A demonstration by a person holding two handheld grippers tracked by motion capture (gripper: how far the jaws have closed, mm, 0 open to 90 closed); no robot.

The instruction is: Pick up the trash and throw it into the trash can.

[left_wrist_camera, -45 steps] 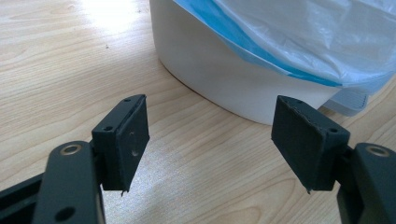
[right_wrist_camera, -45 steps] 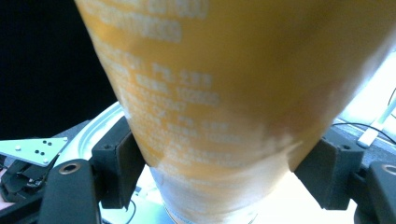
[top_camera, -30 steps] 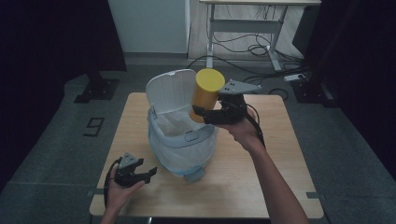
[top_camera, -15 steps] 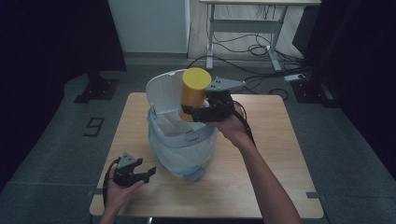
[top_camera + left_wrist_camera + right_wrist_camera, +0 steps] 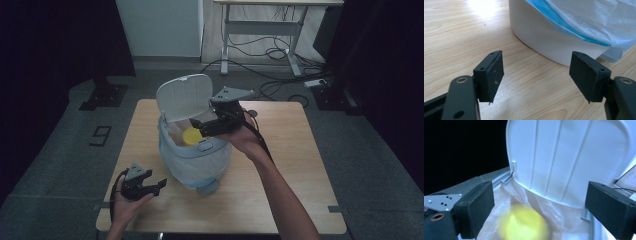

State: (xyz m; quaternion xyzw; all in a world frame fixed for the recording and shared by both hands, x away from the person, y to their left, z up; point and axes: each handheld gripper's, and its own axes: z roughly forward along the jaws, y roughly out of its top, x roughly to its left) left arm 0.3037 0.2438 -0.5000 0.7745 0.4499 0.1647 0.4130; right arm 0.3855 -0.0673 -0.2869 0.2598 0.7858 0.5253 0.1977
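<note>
A white bin (image 5: 197, 172) with a pale blue bag liner stands mid-table, its lid (image 5: 184, 96) tipped up at the back. A yellow cylinder (image 5: 191, 136) lies inside the bag; it is a blurred yellow shape (image 5: 524, 225) in the right gripper view, below the jaws and free of the pads. My right gripper (image 5: 202, 127) hovers over the bin's mouth; its jaws have just been opening and stand open with nothing pressed between them. The left gripper (image 5: 155, 186) rests open on the table at the front left, pointing at the bin's wall (image 5: 549, 42).
The wooden table (image 5: 290, 200) has bare surface to the right of the bin and along the front. Behind it, a desk frame (image 5: 280, 30) and cables lie on the grey floor. Dark curtains hang on both sides.
The right gripper carried the yellow cylinder left over the bin and let go of it; the cylinder has dropped into the bag. The left gripper has not moved.
</note>
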